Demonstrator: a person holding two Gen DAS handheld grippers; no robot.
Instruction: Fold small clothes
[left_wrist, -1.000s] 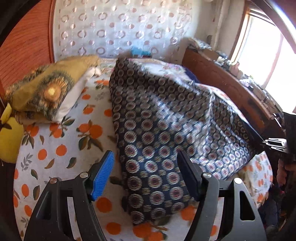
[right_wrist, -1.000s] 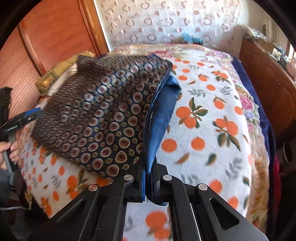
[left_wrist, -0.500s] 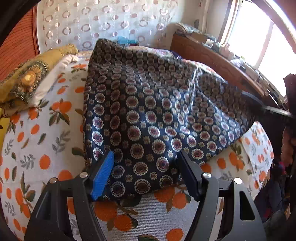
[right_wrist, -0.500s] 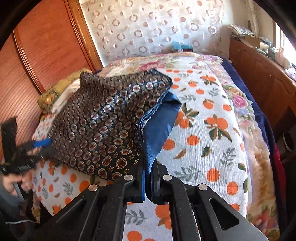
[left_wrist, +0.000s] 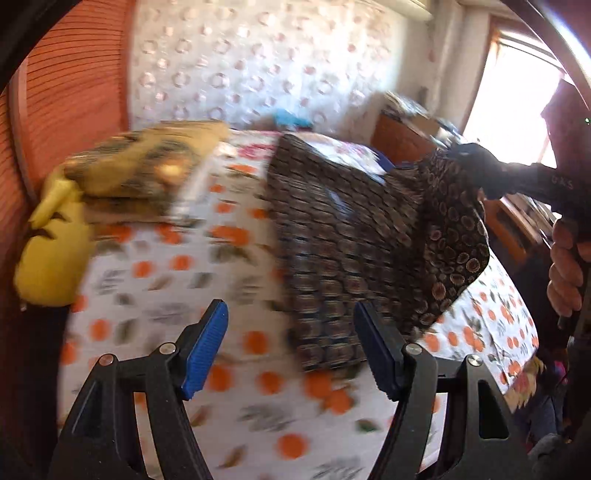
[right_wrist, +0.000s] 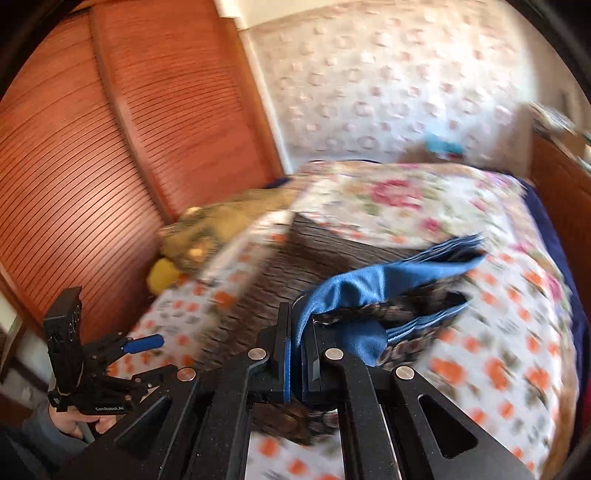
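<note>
The garment (left_wrist: 354, 251), dark with a ring print and a blue lining, lies on the bed (left_wrist: 155, 295) with most of its body flat on the orange-print cover and one corner raised off it. The right gripper (right_wrist: 298, 354) has its jaws clamped together on that corner; in the right wrist view the blue lining bunches out directly ahead of the pads, and in the left wrist view the same gripper holds the cloth up at the far right, with the fabric hanging from it in a slack drape. The step in hand appears to be a fold: carry the lifted corner across the flat part toward the opposite edge. To do it well, keep the corner high enough that the drape clears the layer below, move it square to the edge, and lower it only when the edges line up. The left gripper (left_wrist: 291, 354) has its jaws apart and holds nothing; the garment's near edge lies just beyond its right finger, not between the pads. It is best used to pin that edge. Both views are motion-blurred, so fine creases cannot be judged.
</note>
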